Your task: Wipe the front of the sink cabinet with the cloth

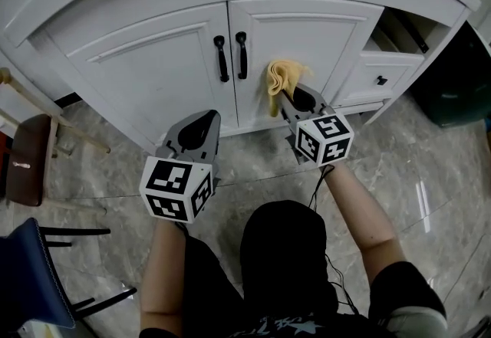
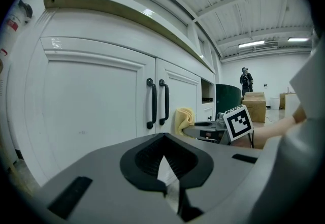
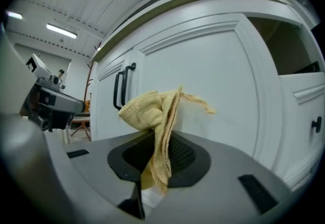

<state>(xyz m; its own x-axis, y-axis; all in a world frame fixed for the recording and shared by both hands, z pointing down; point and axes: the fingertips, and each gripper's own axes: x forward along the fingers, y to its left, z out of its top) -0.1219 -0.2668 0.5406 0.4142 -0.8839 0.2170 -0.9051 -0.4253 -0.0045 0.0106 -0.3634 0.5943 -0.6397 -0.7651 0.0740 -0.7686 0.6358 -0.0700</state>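
We're clamping the yellow cloth [image 1: 281,77] in the right hand-held gripper [image 1: 295,101] at the cabinet door [image 1: 314,41], wiping strokes due next; left hand-held gripper [image 1: 201,123] closed, empty.

White left cabinet door [image 1: 153,72] is flat and unobstructed, with bare marble floor [image 1: 253,156] in front. Two black handles [image 1: 232,57] stick out at the centre seam. Just beside them, the right gripper [image 1: 289,96] and its yellow cloth [image 1: 281,77] occupy the right door [image 1: 307,34]. A brown-seated chair [image 1: 27,164] crowds the far left; a dark bin [image 1: 453,83] blocks the far right.
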